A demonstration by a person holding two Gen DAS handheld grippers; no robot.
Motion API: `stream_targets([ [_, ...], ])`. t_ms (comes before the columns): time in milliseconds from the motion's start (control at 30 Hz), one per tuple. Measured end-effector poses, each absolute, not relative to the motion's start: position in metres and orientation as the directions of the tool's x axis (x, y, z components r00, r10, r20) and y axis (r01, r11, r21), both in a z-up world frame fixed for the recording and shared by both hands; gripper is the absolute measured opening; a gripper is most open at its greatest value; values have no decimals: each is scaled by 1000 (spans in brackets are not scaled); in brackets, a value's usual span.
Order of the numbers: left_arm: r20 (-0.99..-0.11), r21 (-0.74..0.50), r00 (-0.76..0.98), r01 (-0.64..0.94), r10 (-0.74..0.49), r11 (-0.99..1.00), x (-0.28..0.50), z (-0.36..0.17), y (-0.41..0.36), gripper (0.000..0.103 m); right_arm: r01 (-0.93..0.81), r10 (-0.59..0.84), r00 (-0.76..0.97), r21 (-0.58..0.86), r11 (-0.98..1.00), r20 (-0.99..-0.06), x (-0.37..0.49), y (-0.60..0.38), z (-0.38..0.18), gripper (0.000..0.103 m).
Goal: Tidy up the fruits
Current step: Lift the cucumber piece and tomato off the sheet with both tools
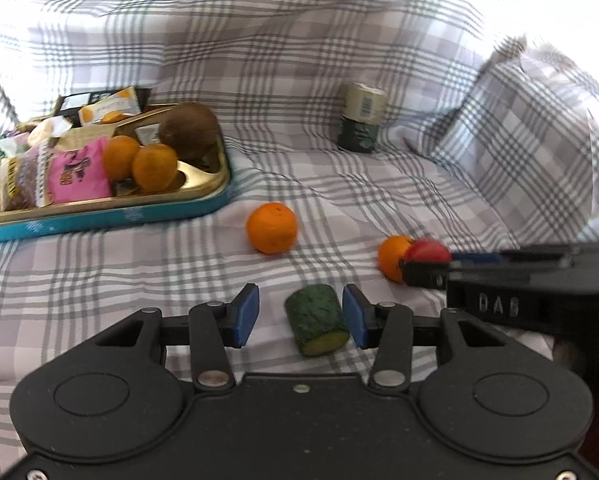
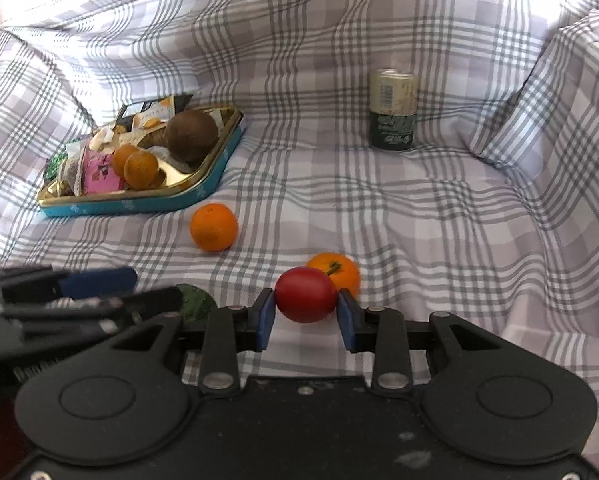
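The right gripper [image 2: 305,316] clamps a red tomato [image 2: 306,294] between its blue pads, an orange [image 2: 341,270] just beyond it. The left gripper [image 1: 301,314] stands open around a cucumber piece [image 1: 316,319], which touches neither pad. Another orange [image 1: 272,227] lies ahead, the tin tray [image 1: 147,210] far forward-left.

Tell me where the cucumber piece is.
The cucumber piece lies on the checked cloth between the open left tongs, nearer their right finger.

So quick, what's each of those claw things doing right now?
Left gripper: open, fingers either side of the cucumber piece, not gripping it.
Right gripper: closed on the red tomato.
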State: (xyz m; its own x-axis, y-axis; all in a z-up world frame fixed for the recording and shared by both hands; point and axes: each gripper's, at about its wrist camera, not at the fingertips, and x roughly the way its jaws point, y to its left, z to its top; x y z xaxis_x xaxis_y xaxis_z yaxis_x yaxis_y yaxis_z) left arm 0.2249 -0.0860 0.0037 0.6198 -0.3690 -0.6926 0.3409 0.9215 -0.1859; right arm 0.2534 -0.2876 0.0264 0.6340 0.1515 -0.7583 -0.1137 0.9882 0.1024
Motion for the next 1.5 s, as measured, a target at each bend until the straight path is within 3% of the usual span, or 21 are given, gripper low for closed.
stream_targets([
  [500, -745, -165, 579, 320, -331, 933, 232, -12, -98, 56, -94, 161, 618, 131, 987, -770, 255, -292, 27, 35],
  [800, -736, -248, 574, 265, -359, 932, 235, -10, -83, 43, -133, 168, 561, 112, 985, -811, 256, -283, 15, 36],
  [1500, -764, -255, 543, 240, -347, 937, 244, -18, -79, 52, -112, 121, 516, 73, 991, -848, 266, -273, -2, 38],
])
